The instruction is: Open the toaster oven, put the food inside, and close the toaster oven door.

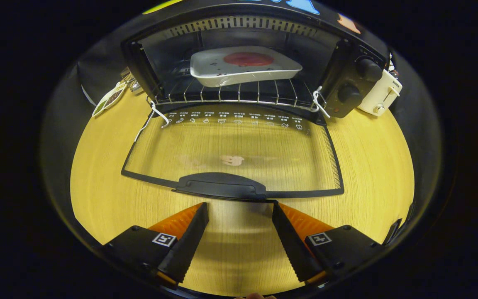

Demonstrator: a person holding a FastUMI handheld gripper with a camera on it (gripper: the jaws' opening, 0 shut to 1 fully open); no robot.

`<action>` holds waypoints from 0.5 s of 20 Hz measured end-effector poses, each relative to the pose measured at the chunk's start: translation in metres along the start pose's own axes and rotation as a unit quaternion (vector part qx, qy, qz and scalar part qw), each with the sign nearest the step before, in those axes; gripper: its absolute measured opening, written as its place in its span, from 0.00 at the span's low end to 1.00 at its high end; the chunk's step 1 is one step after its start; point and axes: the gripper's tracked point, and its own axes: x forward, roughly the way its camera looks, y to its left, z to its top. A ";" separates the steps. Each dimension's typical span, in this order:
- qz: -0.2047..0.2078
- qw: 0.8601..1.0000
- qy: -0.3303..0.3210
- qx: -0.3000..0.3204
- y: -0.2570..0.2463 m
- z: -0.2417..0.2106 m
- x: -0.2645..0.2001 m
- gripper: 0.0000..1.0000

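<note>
Nearest us, our tool stands apart and empty over the yellow wooden table, just before the black toaster oven's lowered glass door. We should hook under its black handle and lift evenly. Beyond the handle, the white rectangular dish of red food lies crosswise on the rack.

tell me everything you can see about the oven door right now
The toaster oven door is swung fully down, lying flat above the wooden table, hinged at the oven's front bottom edge. It is a clear glass pane in a thin black frame with dotted edging, a row of small white icons near the hinge, and a black curved handle at its free edge. The open gripper sits just short of that handle, touching nothing.
</note>
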 end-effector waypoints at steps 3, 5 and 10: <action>0.001 1.000 -0.003 0.016 -0.001 0.005 0.004 1.00; 0.002 1.000 -0.007 0.013 -0.001 0.007 -0.001 1.00; 0.015 0.999 -0.037 -0.015 -0.001 0.016 -0.030 1.00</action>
